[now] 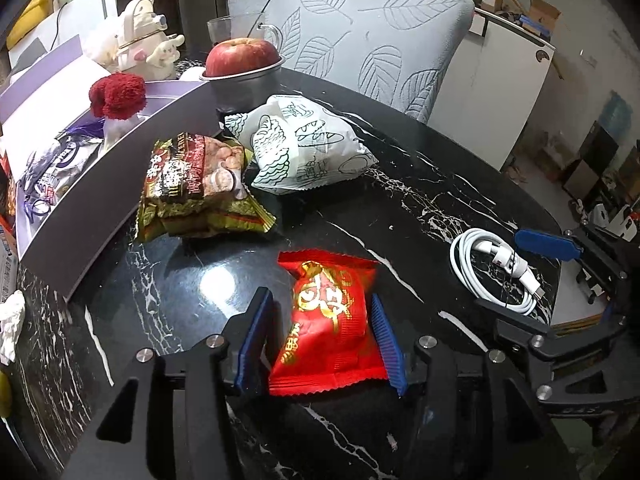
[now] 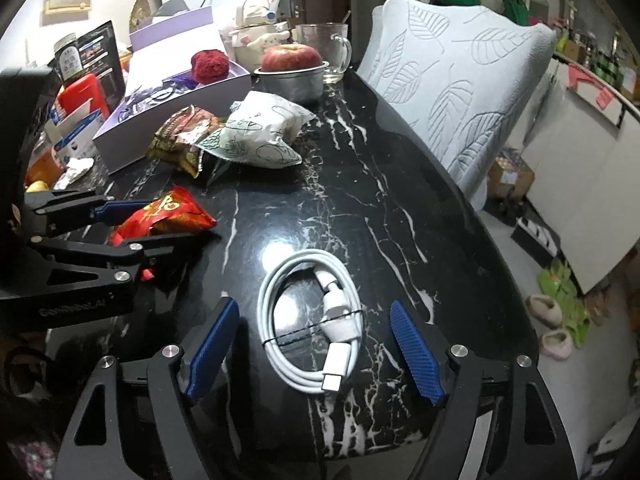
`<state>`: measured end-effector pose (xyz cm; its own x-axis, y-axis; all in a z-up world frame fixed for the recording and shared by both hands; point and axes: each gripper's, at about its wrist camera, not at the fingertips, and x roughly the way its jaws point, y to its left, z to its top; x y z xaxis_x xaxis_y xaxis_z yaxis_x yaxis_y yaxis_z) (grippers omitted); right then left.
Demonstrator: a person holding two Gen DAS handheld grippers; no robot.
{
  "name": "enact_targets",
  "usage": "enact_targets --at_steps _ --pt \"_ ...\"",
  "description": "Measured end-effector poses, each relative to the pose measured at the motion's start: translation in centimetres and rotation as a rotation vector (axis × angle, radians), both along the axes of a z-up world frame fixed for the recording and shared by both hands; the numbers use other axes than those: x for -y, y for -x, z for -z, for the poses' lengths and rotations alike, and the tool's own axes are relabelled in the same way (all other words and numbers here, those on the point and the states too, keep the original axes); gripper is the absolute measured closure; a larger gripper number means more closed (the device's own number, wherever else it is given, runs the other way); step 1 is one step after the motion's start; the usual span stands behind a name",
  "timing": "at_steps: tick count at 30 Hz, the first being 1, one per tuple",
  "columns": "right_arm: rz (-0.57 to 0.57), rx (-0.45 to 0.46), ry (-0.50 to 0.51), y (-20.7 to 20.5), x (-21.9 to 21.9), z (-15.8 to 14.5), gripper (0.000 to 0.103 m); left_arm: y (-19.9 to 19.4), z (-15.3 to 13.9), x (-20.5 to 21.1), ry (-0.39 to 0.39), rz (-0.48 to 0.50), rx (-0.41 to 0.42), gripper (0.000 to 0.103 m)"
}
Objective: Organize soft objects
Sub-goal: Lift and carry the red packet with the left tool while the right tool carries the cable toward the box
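A red snack packet [image 1: 328, 320] lies on the black marble table [image 1: 400, 200], between the blue pads of my left gripper [image 1: 320, 344]; the jaws straddle it closely but are still apart, with a gap on the left side. It also shows in the right wrist view [image 2: 168, 216]. A brown-gold packet [image 1: 200, 184] and a white printed packet [image 1: 308, 144] lie further back. A coiled white cable [image 2: 316, 320] lies between the wide-open fingers of my right gripper [image 2: 316, 352]. A lilac box [image 1: 100, 168] at the left holds a red pom-pom [image 1: 118, 94] and a packet.
An apple [image 1: 240, 58] sits in a metal tin, with a glass mug and a white teapot behind. A chair with a leaf-pattern cover [image 1: 380, 40] stands at the table's far side. The table edge curves away on the right.
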<state>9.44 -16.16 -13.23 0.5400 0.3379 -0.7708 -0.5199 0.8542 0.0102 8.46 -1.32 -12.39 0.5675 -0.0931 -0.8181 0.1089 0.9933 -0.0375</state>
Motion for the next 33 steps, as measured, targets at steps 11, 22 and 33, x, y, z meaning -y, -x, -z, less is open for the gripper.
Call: enact_targets --at_steps 11,22,33 --pt "0.023 0.045 0.011 0.0 0.0 0.1 0.05 -0.2 0.0 0.3 0.0 -0.001 0.019 0.061" --pt "0.009 0.055 -0.003 0.3 0.2 -0.2 0.053 0.2 -0.1 0.1 0.034 -0.016 0.023 0.066" --pt "0.041 0.021 -0.052 0.8 1.1 -0.5 0.053 1.9 -0.5 -0.2 0.073 -0.042 0.028 0.066"
